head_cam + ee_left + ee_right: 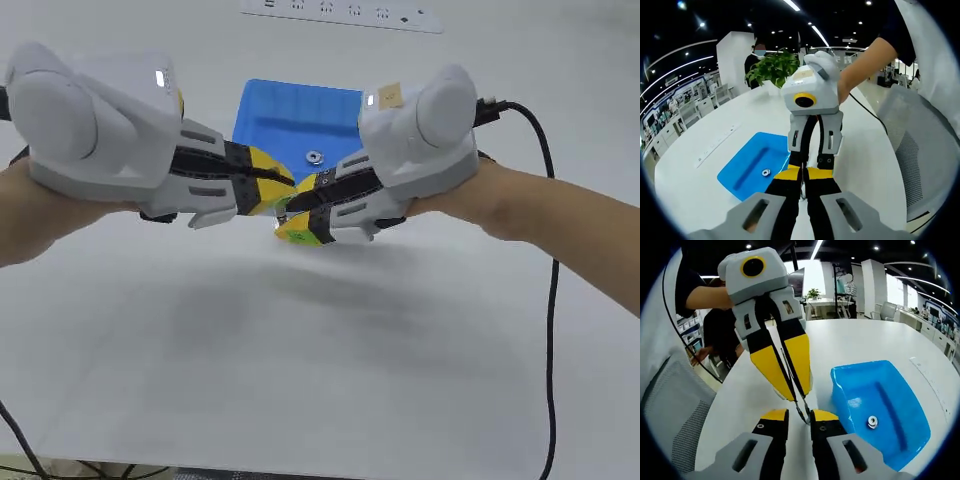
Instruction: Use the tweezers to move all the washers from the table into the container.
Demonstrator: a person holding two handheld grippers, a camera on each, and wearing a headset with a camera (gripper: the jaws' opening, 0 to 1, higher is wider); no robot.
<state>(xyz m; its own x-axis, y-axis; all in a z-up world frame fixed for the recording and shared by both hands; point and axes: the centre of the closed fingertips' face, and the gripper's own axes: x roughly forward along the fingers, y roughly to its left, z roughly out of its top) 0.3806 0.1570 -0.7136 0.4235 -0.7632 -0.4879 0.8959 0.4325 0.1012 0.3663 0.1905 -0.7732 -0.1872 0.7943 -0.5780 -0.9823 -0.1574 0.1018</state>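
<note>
Your container [290,110] is sitting on the desk [300,350] with a washer [315,157] lying in it. Before it, your left tongs [281,186] and right tongs [296,216] are pointing tip to tip, tweezers [799,407] between.

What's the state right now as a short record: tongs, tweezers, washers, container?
left tongs: closed on the tweezers
right tongs: tip to tip with the left tongs, jaws around the tweezers' end; grip unclear
container: blue, on the table just beyond both tongs
washer: one, lying inside the container
</note>
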